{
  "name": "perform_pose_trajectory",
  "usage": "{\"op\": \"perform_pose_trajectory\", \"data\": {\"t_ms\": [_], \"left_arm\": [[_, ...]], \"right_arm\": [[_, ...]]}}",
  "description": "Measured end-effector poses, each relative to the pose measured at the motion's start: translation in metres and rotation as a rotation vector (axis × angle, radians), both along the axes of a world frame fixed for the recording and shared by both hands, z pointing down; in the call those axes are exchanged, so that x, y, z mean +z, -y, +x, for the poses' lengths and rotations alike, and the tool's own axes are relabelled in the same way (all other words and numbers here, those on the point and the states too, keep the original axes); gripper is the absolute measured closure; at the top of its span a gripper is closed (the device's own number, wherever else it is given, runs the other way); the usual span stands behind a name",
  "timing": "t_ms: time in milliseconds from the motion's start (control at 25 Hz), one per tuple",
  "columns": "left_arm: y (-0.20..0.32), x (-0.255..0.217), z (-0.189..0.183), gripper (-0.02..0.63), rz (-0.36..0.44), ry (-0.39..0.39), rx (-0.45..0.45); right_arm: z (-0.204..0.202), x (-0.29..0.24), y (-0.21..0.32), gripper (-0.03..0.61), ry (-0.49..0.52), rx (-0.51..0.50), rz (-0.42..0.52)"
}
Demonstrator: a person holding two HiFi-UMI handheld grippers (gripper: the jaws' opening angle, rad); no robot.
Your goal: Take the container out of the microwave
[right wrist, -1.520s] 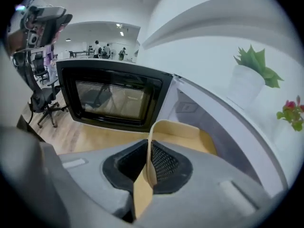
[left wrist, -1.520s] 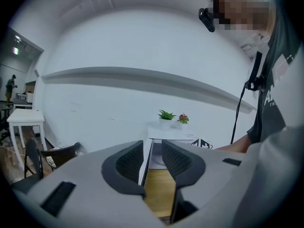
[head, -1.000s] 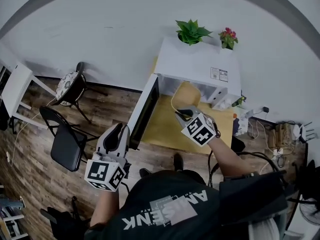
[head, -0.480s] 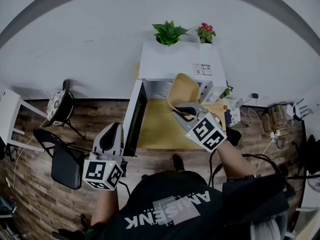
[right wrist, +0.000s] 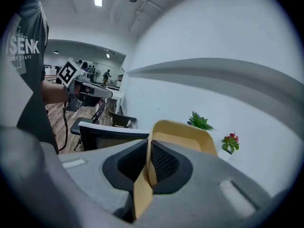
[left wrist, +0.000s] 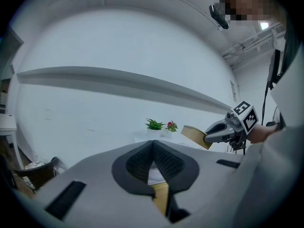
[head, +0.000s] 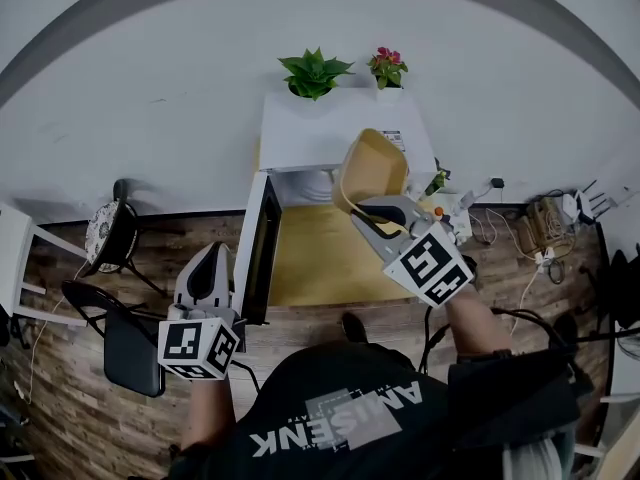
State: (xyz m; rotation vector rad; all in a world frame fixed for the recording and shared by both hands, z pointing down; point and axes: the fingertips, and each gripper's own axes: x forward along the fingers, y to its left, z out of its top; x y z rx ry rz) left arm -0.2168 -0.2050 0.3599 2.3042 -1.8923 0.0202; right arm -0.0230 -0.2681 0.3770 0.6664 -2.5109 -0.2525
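Container [head: 372, 168], a tan tub that looks empty, hangs from the right gripper in front of the microwave's mouth. I read it as already clear of the cavity. Scanning left to right: the left gripper [head: 210, 260] sits just left of the open door [head: 258, 253]. Its jaws have just been closing and meet with nothing between them. I judge its job is the door, so it is parked outside the door's swing and out of the tub's path. Ahead of both grippers stands the white microwave [head: 335, 128], with two potted plants [head: 312, 71] on top. The right gripper [head: 373, 211] is clamped on one side wall of the tub, one pad on each face of the thin wall near the rim. That is why the tub tilts, its open side turned toward me. A one-wall pinch suits a light load, but I would expect sway, so I'd go slowly. Left to do: set it down on the table in front.
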Motion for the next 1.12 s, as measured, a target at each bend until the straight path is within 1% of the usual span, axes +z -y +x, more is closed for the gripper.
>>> {"op": "perform_pose_trajectory", "data": {"t_ms": [160,280,680,1120], "left_arm": [[0.005,-0.003,0.0,0.612,-0.001,-0.026,-0.006],[0.008,-0.003,0.002,0.612,-0.008,-0.031,-0.002],[0.01,0.001,0.012,0.612,-0.025,-0.028,-0.005],[0.007,0.0,0.011,0.612,-0.012,-0.013,-0.031]], "right_arm": [[0.006,-0.002,0.003,0.552,-0.012,0.005,0.008],[0.008,-0.001,0.006,0.552,-0.014,0.006,0.006],[0.012,-0.002,0.011,0.552,-0.018,-0.012,0.02],[0.012,-0.003,0.008,0.552,-0.019,-0.024,0.036]]}}
